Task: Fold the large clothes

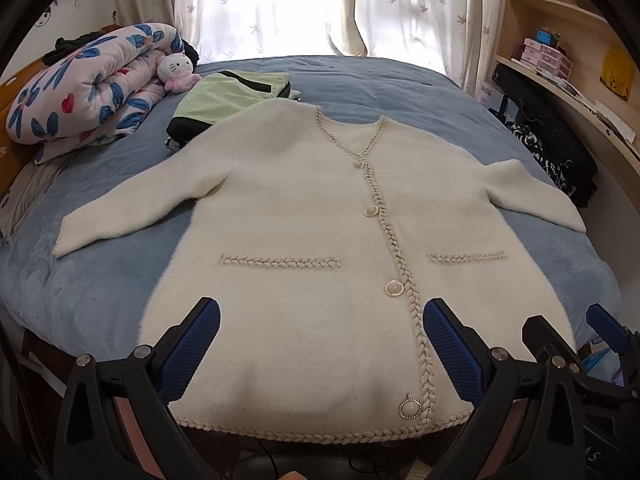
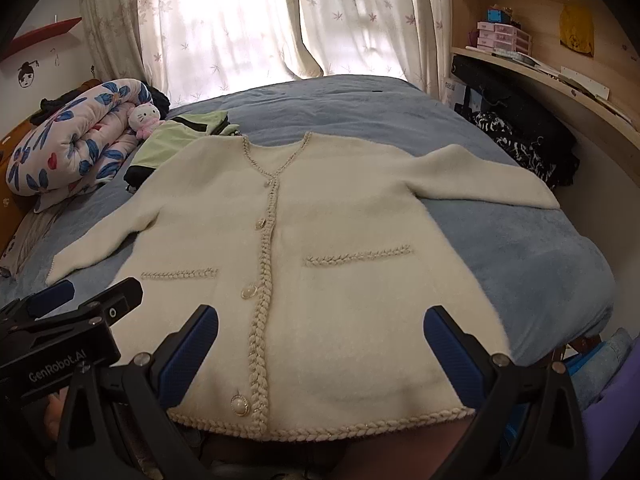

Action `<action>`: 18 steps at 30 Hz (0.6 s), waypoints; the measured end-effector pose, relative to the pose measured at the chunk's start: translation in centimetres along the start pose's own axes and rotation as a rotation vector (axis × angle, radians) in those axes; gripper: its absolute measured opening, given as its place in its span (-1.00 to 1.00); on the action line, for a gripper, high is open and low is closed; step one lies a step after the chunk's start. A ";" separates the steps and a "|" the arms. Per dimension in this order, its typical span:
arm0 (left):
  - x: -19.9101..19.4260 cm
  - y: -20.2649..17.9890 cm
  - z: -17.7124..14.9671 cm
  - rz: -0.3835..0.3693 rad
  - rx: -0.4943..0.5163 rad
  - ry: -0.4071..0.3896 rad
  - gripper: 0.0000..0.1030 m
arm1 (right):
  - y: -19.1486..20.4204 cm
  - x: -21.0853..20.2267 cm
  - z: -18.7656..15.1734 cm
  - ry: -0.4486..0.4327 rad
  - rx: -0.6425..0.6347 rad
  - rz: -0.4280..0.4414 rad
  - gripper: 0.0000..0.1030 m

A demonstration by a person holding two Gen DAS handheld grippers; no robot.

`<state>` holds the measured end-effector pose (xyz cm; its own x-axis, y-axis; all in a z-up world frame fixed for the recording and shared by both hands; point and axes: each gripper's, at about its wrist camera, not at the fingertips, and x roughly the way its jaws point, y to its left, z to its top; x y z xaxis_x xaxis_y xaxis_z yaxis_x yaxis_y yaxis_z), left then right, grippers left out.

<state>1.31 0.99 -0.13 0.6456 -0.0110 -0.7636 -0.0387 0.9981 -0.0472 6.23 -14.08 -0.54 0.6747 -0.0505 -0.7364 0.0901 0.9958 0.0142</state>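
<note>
Across the blue bed a cream fuzzy cardigan lies spread flat, front side up and buttoned, its hem at the near edge of the mattress and its neckline toward the curtained window. Both sleeves angle outward and down from the shoulders; braided trim runs along the placket, hem and two pocket lines, and four pearl-like buttons sit down the front.

Over the hem hovers the left gripper, its blue-padded fingers spread wide apart with nothing between them, one on each side of the lower left panel and the placket. The right gripper is likewise wide open and empty above the hem on the other panel, and shows in the left wrist view at the lower right. From the right wrist view the left gripper's black body appears at the lower left.

Behind the cardigan's left shoulder sits a folded pale green garment with black trim, partly tucked under it. Further left are a rolled floral quilt and a white cat plush toy. Wooden shelves and dark clothing stand to the right of the bed.
</note>
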 end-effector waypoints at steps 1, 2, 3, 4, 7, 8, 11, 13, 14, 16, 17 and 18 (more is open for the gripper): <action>0.0 -0.1 0.2 0.002 0.005 -0.007 0.96 | 0.1 0.1 0.1 -0.005 -0.002 -0.001 1.00; 0.0 -0.1 0.5 0.008 0.012 -0.018 0.96 | 0.1 0.1 0.2 -0.010 -0.004 -0.005 1.00; -0.1 -0.2 0.6 0.012 0.017 -0.029 0.96 | 0.3 0.1 0.4 -0.021 -0.012 -0.014 1.00; -0.1 -0.3 0.8 0.014 0.020 -0.036 0.96 | 0.4 0.1 0.6 -0.035 -0.019 -0.024 1.00; -0.1 -0.3 1.7 -0.003 0.017 -0.046 0.96 | 0.8 -0.6 1.4 -0.096 -0.048 -0.058 1.00; 0.0 -0.3 2.0 -0.011 0.014 -0.045 0.95 | 0.9 -0.7 1.8 -0.106 -0.051 -0.076 1.00; 0.2 -0.5 2.9 -0.023 0.013 -0.045 0.95 | 0.9 -0.9 3.2 -0.131 -0.065 -0.138 1.00; 0.5 -0.9 3.5 -0.034 0.022 -0.048 0.92 | 0.8 -1.0 4.1 -0.148 -0.085 -0.172 1.00; 0.5 -1.1 3.8 -0.038 0.025 -0.049 0.91 | 0.8 -1.0 4.7 -0.154 -0.097 -0.177 1.00; 0.7 -1.6 4.5 -0.043 0.030 -0.050 0.88 | 0.3 -0.6 5.8 -0.138 -0.097 -0.155 1.00; 0.8 -1.8 4.9 -0.043 0.030 -0.049 0.88 | 0.0 -0.5 6.4 -0.131 -0.088 -0.137 1.00; 1.0 -2.1 5.5 -0.049 0.030 -0.045 0.88 | -0.4 -0.3 7.1 -0.126 -0.073 -0.126 0.99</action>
<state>6.20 -0.75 2.71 0.6796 -0.0578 -0.7313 0.0164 0.9978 -0.0636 11.18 -15.01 4.51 0.7485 -0.1793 -0.6385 0.1288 0.9837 -0.1251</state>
